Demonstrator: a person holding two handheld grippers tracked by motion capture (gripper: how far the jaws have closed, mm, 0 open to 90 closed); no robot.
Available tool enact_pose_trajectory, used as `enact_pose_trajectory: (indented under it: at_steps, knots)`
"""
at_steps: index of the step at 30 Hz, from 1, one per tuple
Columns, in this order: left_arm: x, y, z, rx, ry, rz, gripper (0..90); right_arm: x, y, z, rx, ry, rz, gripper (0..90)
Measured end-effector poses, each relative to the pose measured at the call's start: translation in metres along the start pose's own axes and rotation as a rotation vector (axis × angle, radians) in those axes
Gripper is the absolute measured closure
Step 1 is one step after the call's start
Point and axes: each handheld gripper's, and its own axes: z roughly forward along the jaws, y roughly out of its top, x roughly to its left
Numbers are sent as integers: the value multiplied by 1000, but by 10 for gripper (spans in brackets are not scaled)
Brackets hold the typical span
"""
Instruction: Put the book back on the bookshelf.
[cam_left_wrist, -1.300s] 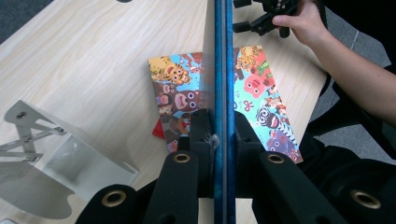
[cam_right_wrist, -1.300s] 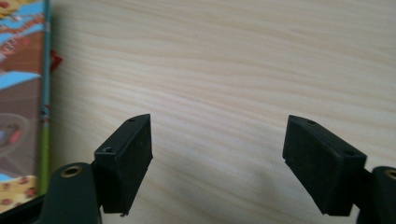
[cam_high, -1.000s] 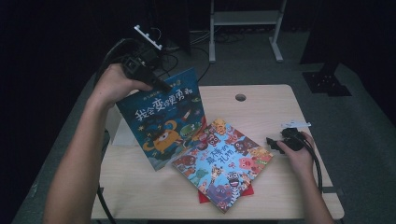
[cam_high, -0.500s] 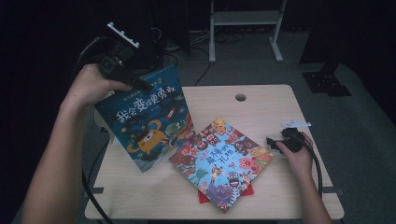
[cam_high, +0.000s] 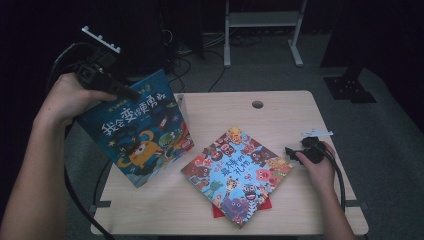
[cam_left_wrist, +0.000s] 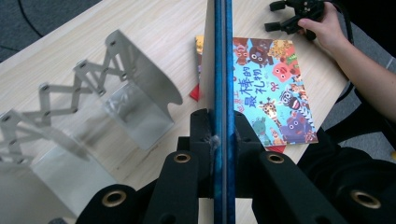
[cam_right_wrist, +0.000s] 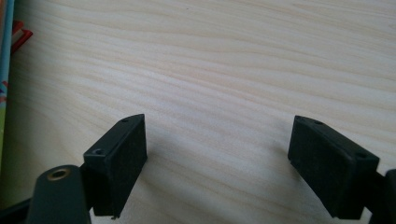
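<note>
Blue book (cam_high: 137, 132) sits clamped in your left gripper (cam_left_wrist: 219, 140); your right gripper (cam_right_wrist: 217, 154) gapes apart. Left gripper view reveals a metal rack (cam_left_wrist: 93, 116) beside it.

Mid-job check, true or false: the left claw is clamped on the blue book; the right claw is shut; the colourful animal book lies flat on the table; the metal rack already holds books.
1. The left claw is clamped on the blue book. True.
2. The right claw is shut. False: it stands open over bare table.
3. The colourful animal book lies flat. True.
4. The metal rack holds books. False: it holds none.
</note>
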Motion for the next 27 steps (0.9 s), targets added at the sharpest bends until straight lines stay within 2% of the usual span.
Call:
enact_pose_trajectory:
  at_steps: [13,20,27]
  knots:
    - [17,-33,-26,-14,42,-64,824,0,0,0,-1,-1,1,185]
    - [29,-55,-39,-10,95,-106,824,0,0,0,-1,-1,1,186]
    - [38,-70,-45,-7,126,-142,825,0,0,0,-1,-1,1,187]
